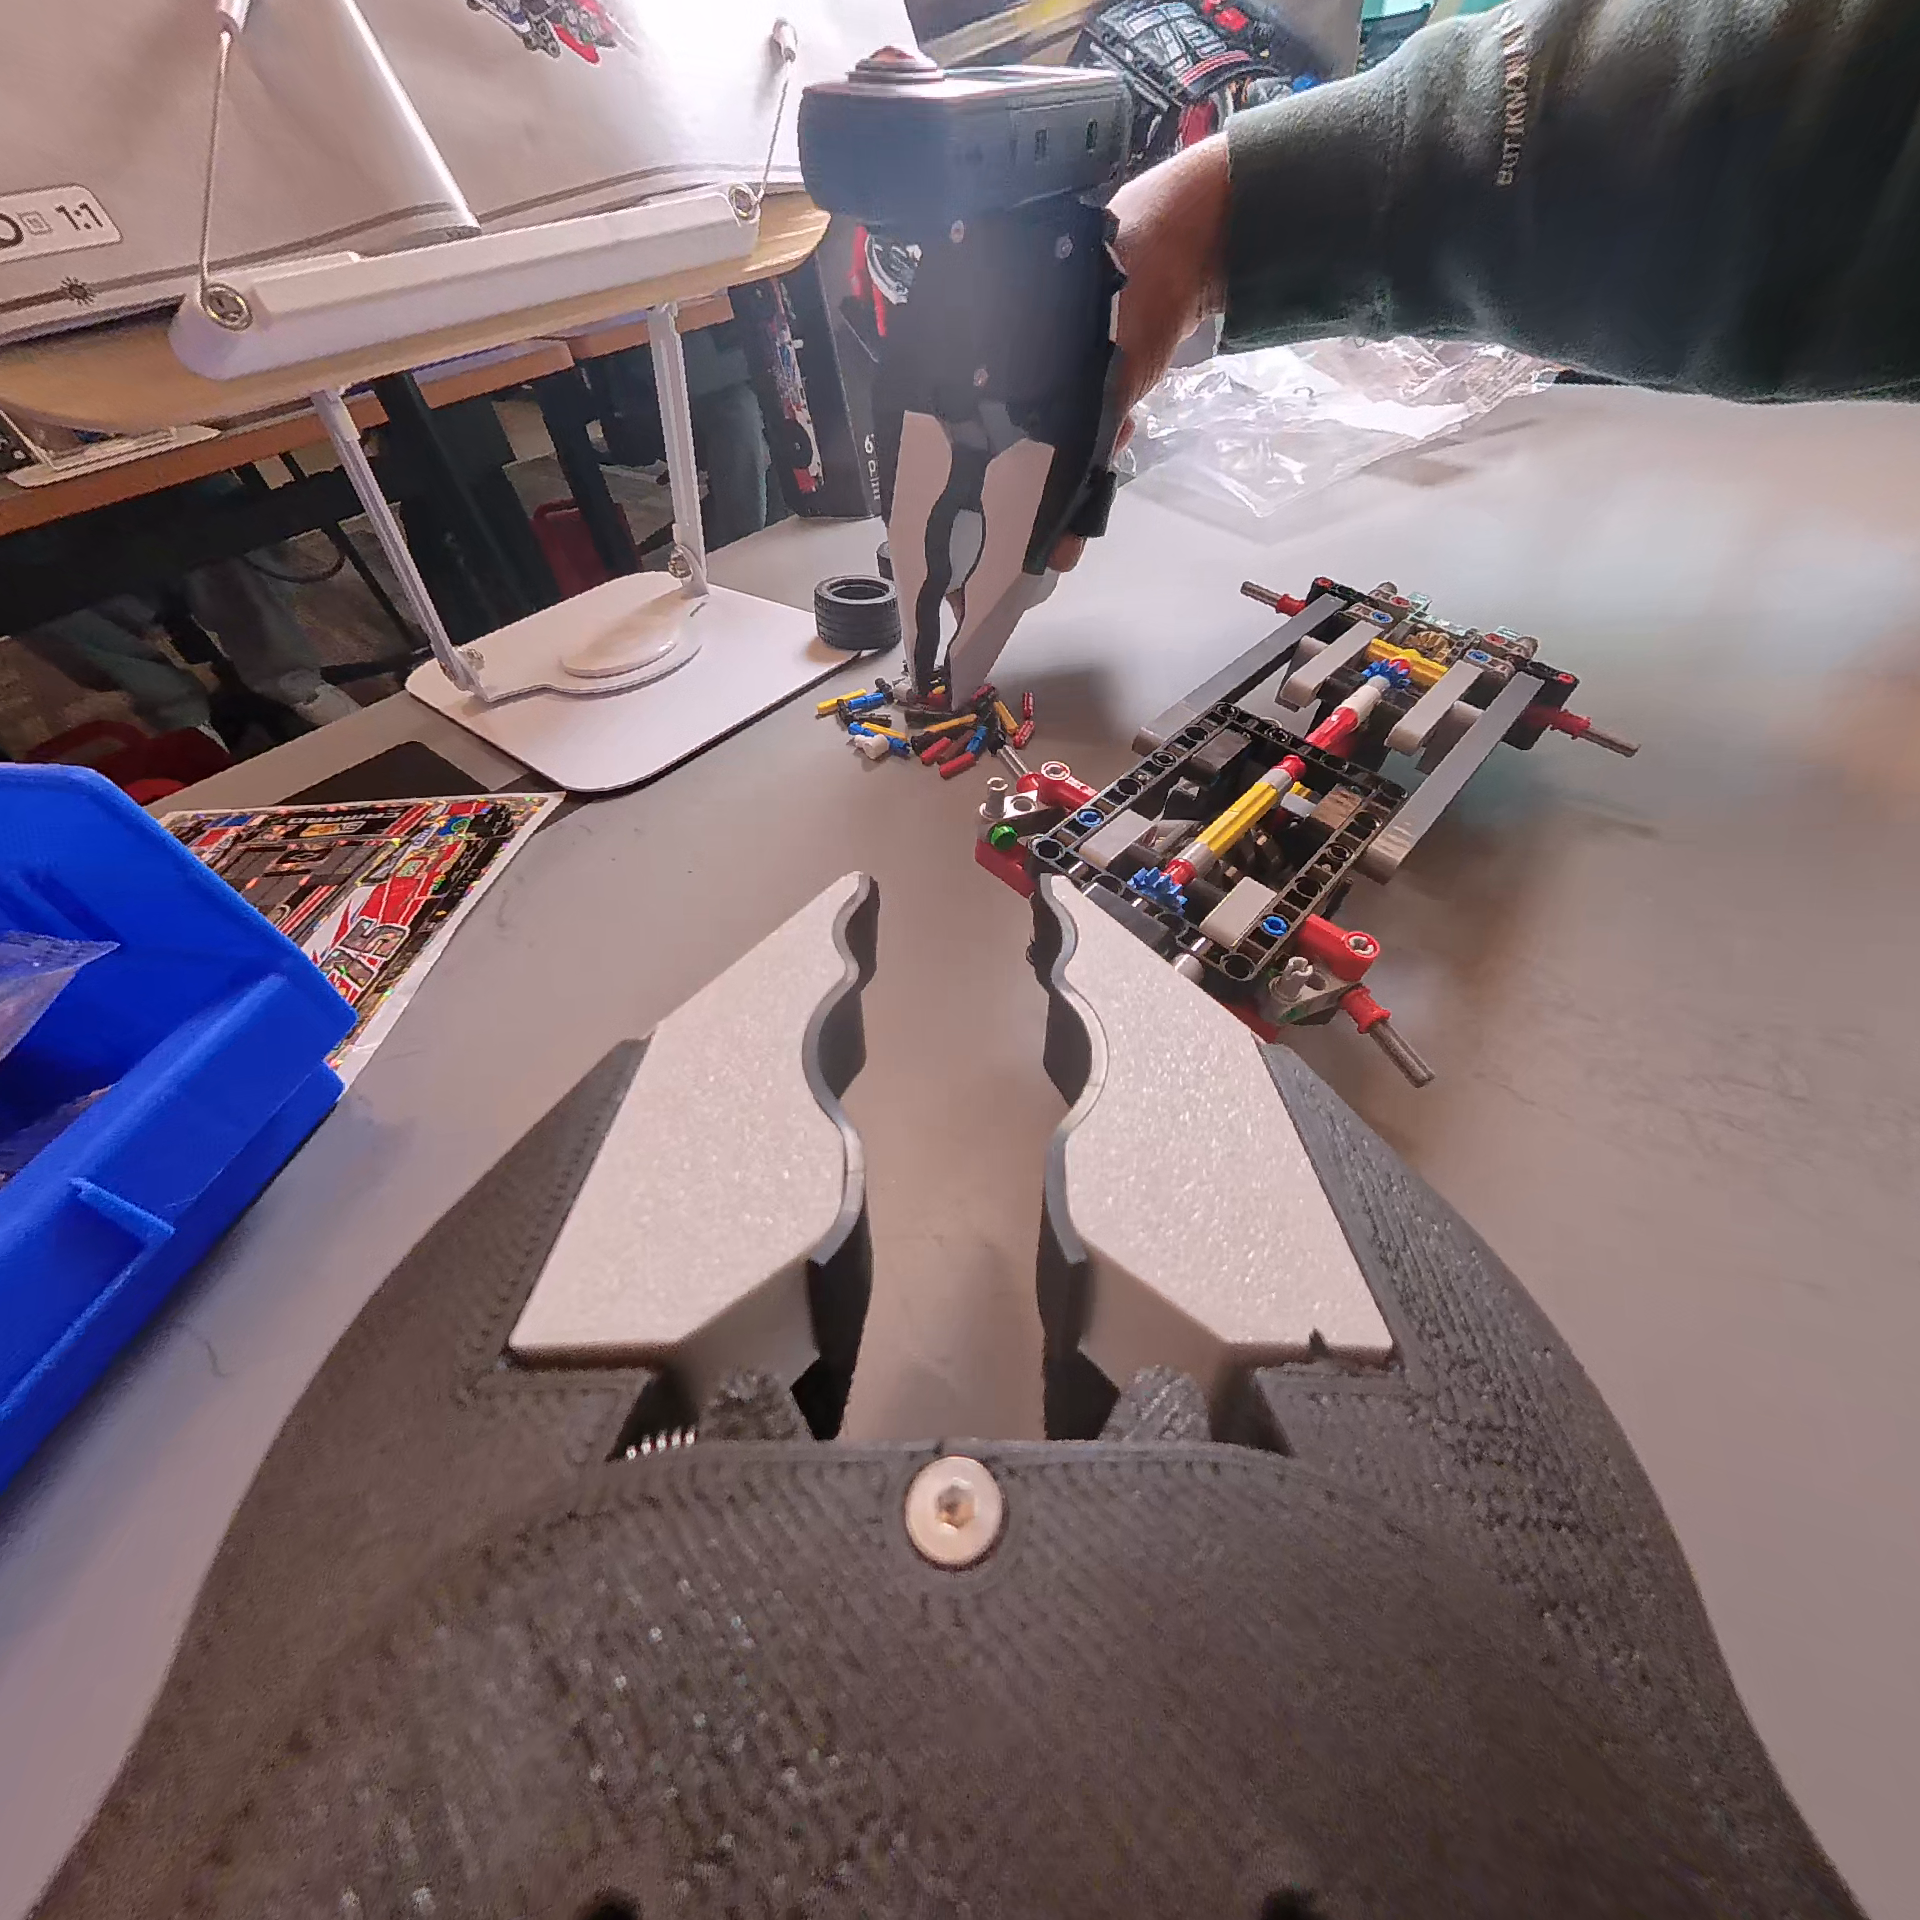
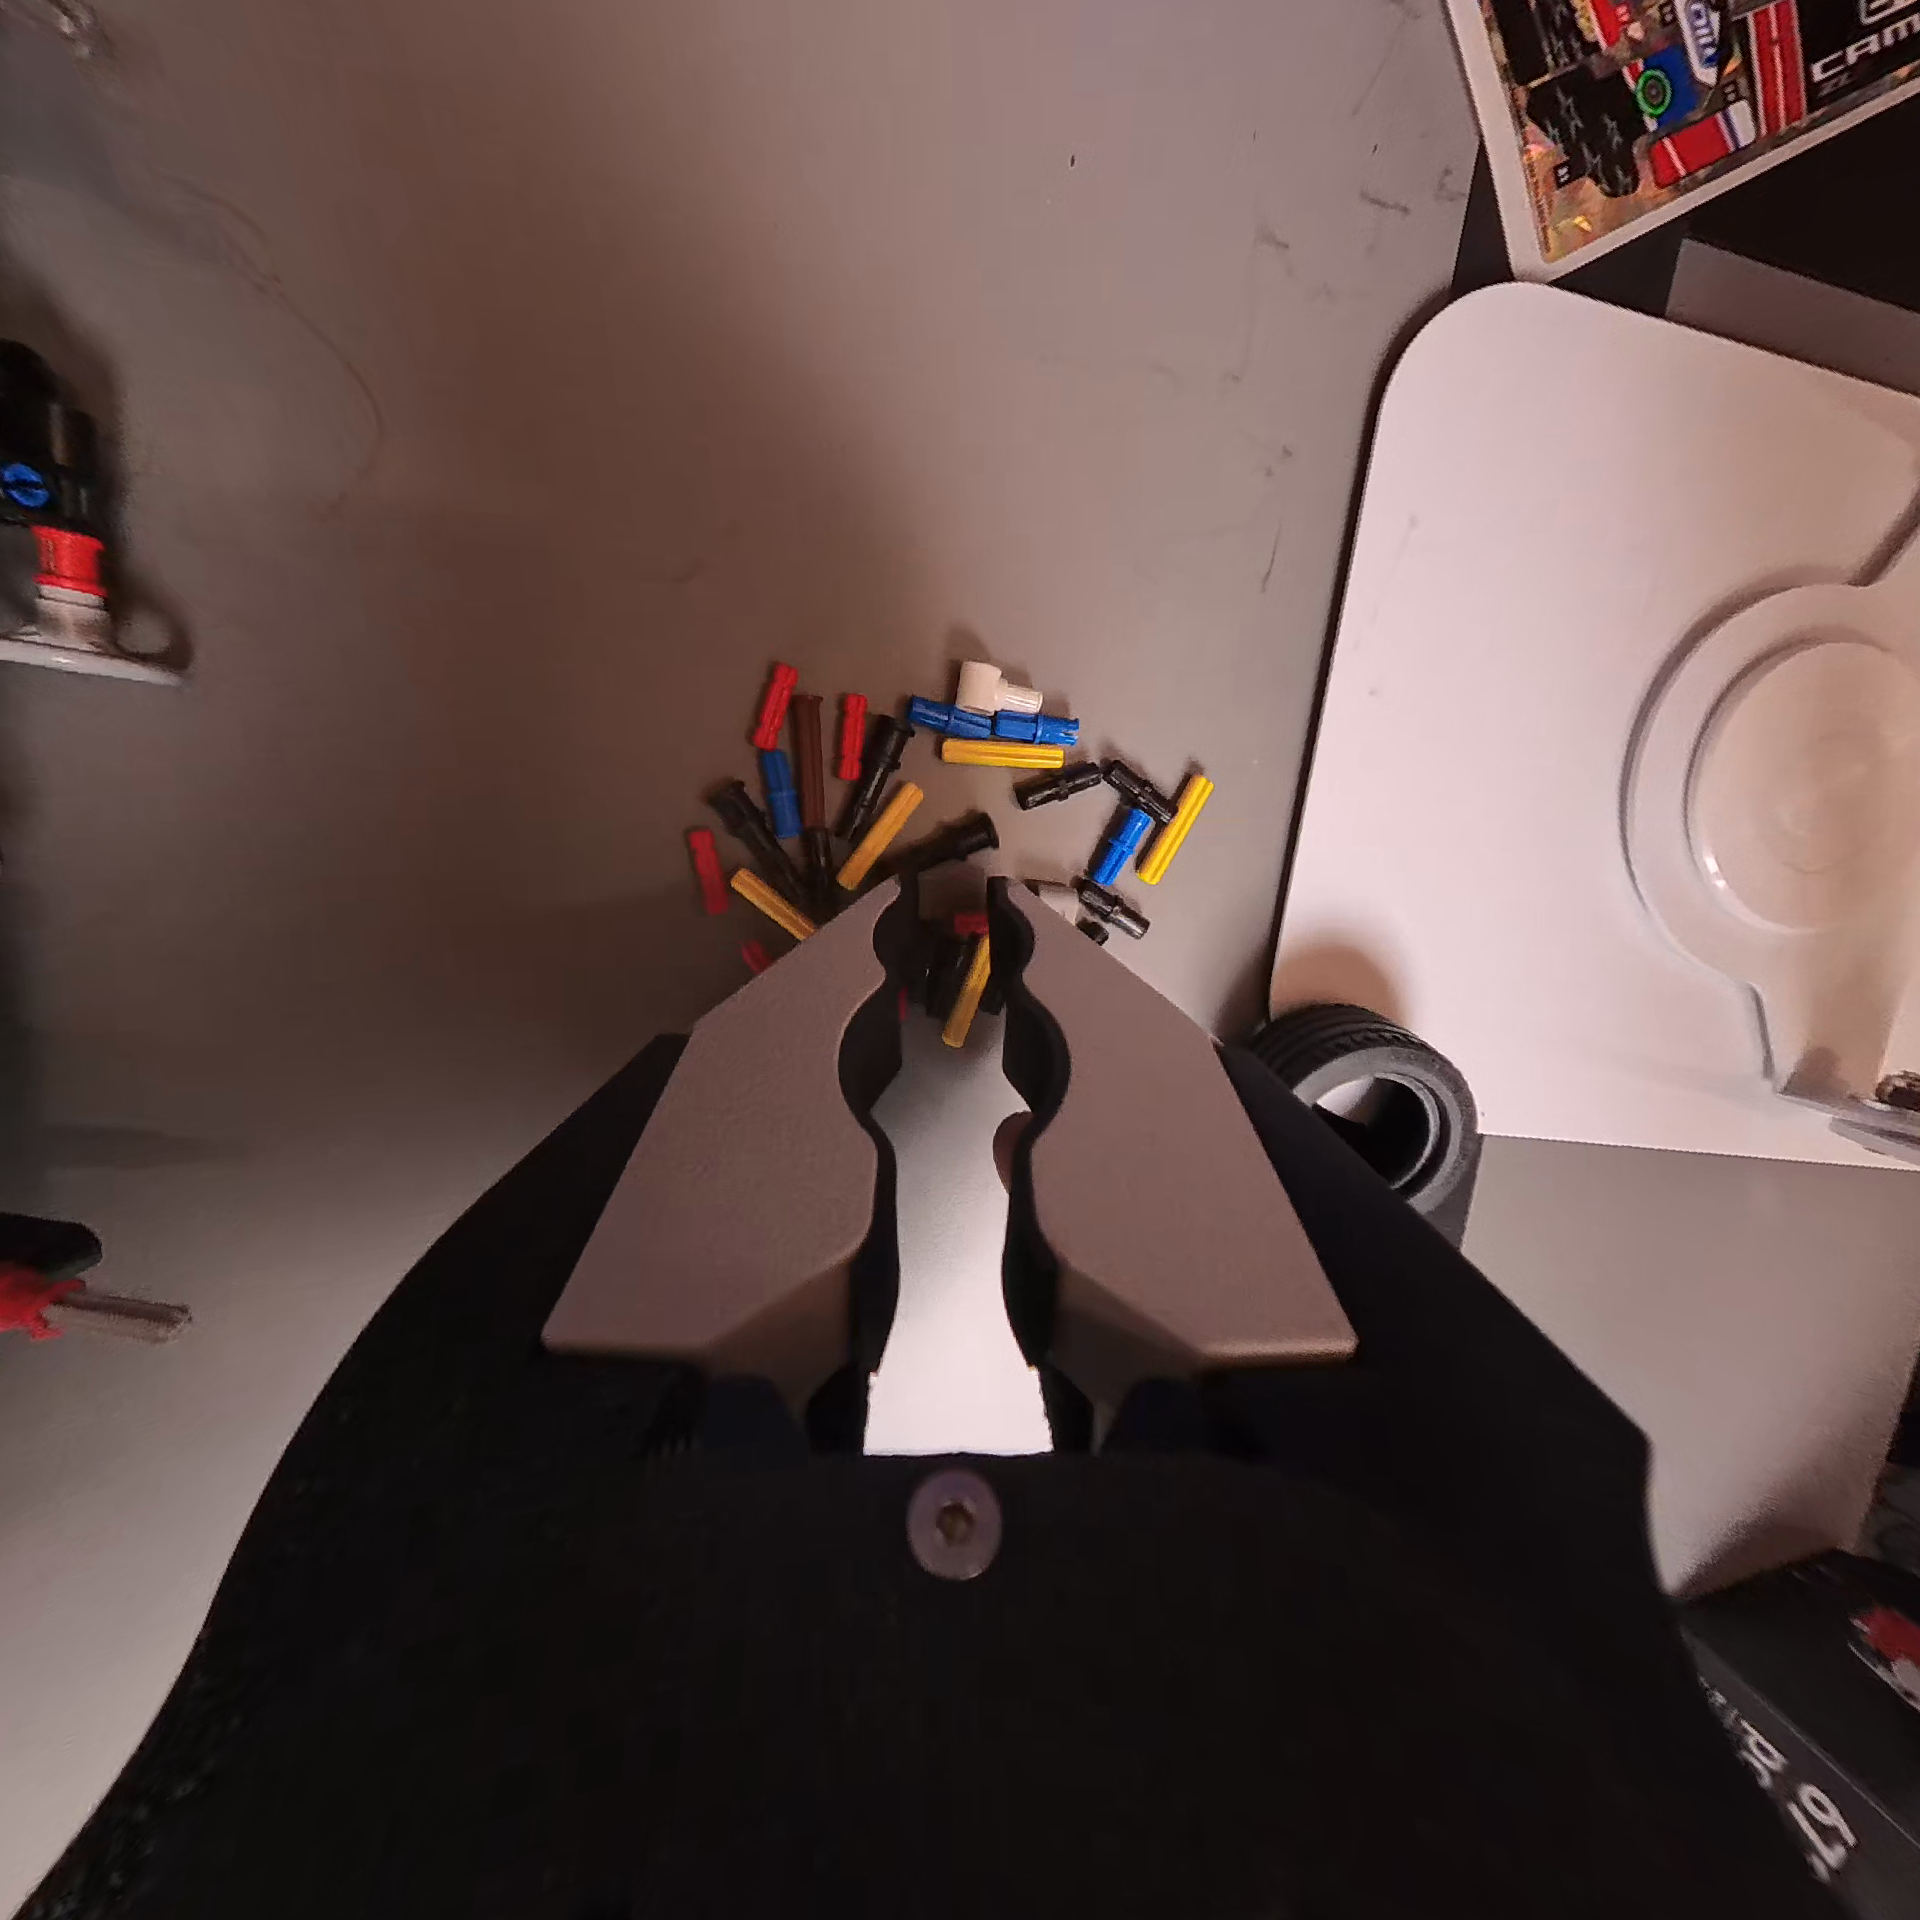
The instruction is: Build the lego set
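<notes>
The partly built lego chassis (image 1: 1330, 810), a black frame with grey beams, yellow and red axles and blue gears, lies on the grey table; its edge also shows in the right wrist view (image 2: 52, 520). A pile of small pins (image 1: 935, 722), red, blue, yellow and black, lies left of it (image 2: 914, 810). My left gripper (image 1: 956, 904) is open and empty, low over the table just left of the chassis. My right gripper (image 2: 945, 899), also in the left wrist view (image 1: 940, 681), points down into the pile. Its jaws stand narrowly apart around several pins, and a dark piece sits between the tips.
A black tyre (image 1: 857, 613) stands by the white stand base (image 1: 623, 675), next to the pile (image 2: 1371, 1101). A sticker sheet (image 1: 364, 883) and a blue bin (image 1: 135, 1039) lie at the left. A clear plastic bag (image 1: 1299, 426) lies behind the chassis. The stand holds an open booklet (image 1: 312, 125). The grippers' ends are close to 20 centimeters from one another.
</notes>
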A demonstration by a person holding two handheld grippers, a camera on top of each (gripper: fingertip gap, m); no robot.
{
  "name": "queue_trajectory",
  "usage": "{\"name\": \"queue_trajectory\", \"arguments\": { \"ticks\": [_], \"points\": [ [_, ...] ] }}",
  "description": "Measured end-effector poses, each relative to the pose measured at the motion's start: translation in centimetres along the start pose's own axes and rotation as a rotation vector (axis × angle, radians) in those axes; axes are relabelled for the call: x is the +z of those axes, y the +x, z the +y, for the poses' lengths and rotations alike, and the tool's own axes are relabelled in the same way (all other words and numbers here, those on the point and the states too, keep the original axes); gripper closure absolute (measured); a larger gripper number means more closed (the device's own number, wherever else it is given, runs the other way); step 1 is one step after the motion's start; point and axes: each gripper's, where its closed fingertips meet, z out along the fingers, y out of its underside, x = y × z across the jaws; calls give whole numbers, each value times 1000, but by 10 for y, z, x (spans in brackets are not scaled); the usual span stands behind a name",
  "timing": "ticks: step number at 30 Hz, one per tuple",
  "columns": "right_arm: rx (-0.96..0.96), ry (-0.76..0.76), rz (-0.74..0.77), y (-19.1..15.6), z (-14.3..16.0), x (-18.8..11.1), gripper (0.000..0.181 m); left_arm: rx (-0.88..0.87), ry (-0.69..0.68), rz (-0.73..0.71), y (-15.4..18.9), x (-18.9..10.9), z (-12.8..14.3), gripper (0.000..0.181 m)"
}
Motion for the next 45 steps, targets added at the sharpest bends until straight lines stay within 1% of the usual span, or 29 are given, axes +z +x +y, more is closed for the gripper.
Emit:
{"name": "queue_trajectory", "arguments": {
  "ticks": [6, 12, 20, 27, 31, 39, 45],
  "points": [
    [6, -6, 1, 1, 0, 1, 171, 2, 4, 2, 1, 0, -1, 153],
    [-22, -12, -8, 1, -8, 0, 165, 5, 0, 6, 2, 0, 0, 153],
    [29, -32, -49, -1, -9, 7, 166, 5, 4, 7, 2, 0, -2, 153],
    [19, -32, -28, 1, -9, 9, 180, 6, 6, 8, 2, 0, -2, 153],
    [17, -18, -9, 1, -9, 7, 181, 8, 6, 8, 2, 0, -2, 153],
    [30, 37, 54, 5, -8, -14, 180, 8, 5, 12, 3, 1, -2, 153],
    [50, 60, 86, 5, -8, -11, 180, 15, -6, 2, 2, 2, 1, 153]
  ]
}}
